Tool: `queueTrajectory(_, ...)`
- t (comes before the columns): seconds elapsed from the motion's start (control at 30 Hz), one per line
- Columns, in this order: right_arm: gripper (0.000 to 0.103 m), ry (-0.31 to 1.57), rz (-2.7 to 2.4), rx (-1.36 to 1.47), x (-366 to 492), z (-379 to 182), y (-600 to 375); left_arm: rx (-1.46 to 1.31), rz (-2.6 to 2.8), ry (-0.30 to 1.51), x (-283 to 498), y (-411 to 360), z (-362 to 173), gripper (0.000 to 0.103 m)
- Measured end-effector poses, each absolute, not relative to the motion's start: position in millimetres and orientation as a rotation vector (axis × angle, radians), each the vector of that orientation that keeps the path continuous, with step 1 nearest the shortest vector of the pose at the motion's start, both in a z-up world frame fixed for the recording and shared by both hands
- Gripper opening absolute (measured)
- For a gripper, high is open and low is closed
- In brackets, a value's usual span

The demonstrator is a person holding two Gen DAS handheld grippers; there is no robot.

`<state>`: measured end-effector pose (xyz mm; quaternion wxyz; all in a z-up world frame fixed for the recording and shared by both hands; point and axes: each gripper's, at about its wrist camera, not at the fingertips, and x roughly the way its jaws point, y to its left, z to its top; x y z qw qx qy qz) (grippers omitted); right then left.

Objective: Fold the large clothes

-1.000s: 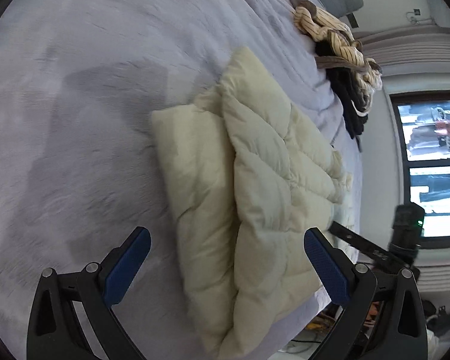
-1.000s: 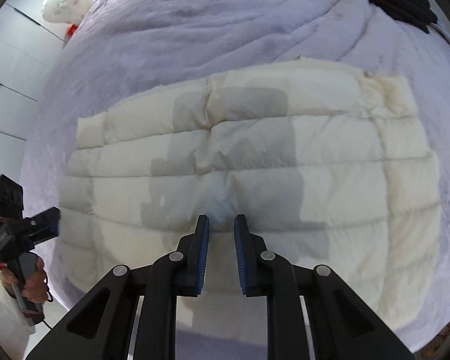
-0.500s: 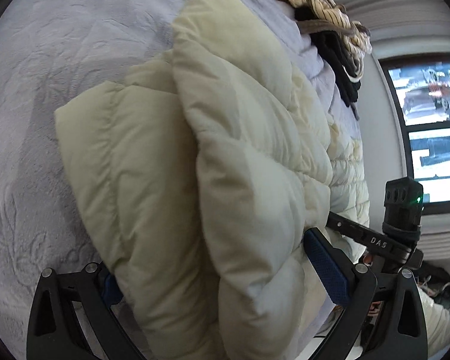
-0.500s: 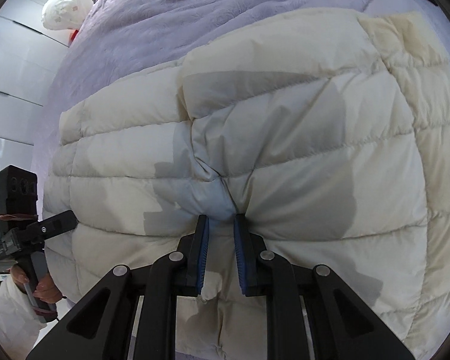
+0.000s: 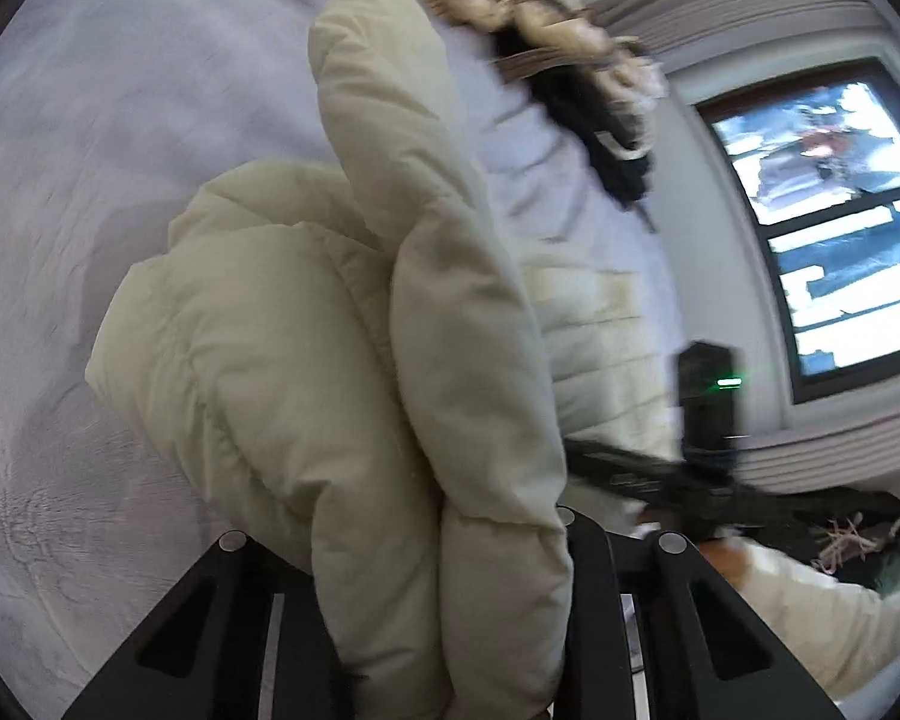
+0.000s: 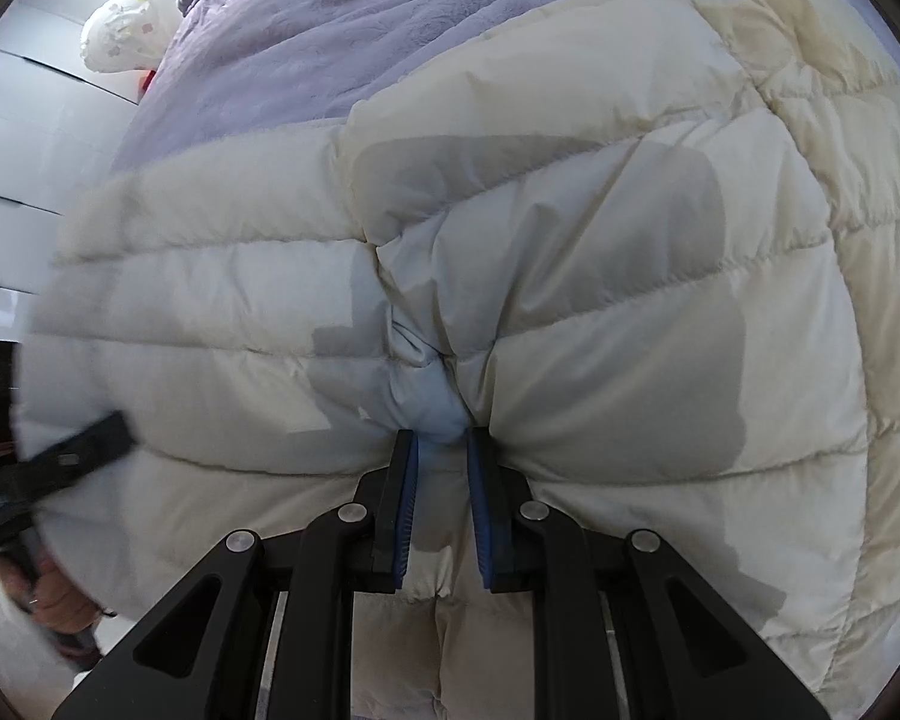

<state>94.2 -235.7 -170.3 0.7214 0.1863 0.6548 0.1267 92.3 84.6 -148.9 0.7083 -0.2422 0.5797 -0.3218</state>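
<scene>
Left tool (image 5: pixel 444 546): jaws have just been closing, now clamped on a thick folded bundle of the cream puffer jacket (image 5: pixel 306 372); pads buried in fabric, only the black linkage arms show. Right tool (image 6: pixel 441 468): nearly closed, blue ribbed pads pinching a small tuck of the jacket (image 6: pixel 570 300), fabric puckering into radial creases at the pinch. Jacket material: matte cream shell, soft and lofty, quilted into horizontal baffles with stitched seams; yellowish discolouring on the panels near its far right corner in the right wrist view. In the left wrist view it's doubled into two fat rolled lobes, one standing up as a rounded ridge, long axis running away from the left tool toward the far end of the bed. In the right wrist view the baffles run across the frame, so its long axis is side to side there, folded edge humped up off the bed. It sits on the bed (image 6: pixel 390 30), covered in a lavender plush blanket with a fine embossed nap. Beyond the jacket, at the bed's far edge: a heap of beige striped and black clothes (image 5: pixel 570 66), blurred. Window (image 5: pixel 840 216) on the wall to the right. Person's hand (image 6: pixel 54 600) on the left tool's grip at lower left, white sleeve (image 5: pixel 810 606) in the left wrist view.
</scene>
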Motion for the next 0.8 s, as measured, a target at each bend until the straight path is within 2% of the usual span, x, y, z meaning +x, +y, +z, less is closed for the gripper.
queueTrajectory(0.17,0.018,1.443,0.296,0.449,89.3,-174.3,-241.4,-0.473,-0.807,1.244,86.2,39.1,-105.4,0.027)
queueTrajectory(0.37,0.019,1.477,0.344,0.479,95.5,-166.7,-252.3,-0.397,-0.784,1.228,82.7,11.2,-89.0,0.027)
queueTrajectory(0.57,0.018,1.344,0.377,0.595,115.2,-133.1,-288.8,-0.375,-0.711,1.251,84.6,15.6,-84.8,0.027)
queueTrajectory(0.6,0.015,1.335,0.382,0.612,122.2,-133.8,-292.3,-0.373,-0.704,1.252,84.7,14.6,-83.1,0.027)
queueTrajectory(0.77,0.011,1.389,0.446,0.680,160.4,-170.4,-282.2,-0.360,-0.712,1.247,78.7,-2.7,-76.6,0.027)
queueTrajectory(0.8,0.007,1.429,0.459,0.694,166.5,-186.2,-276.0,-0.347,-0.709,1.250,77.4,-8.6,-77.0,0.027)
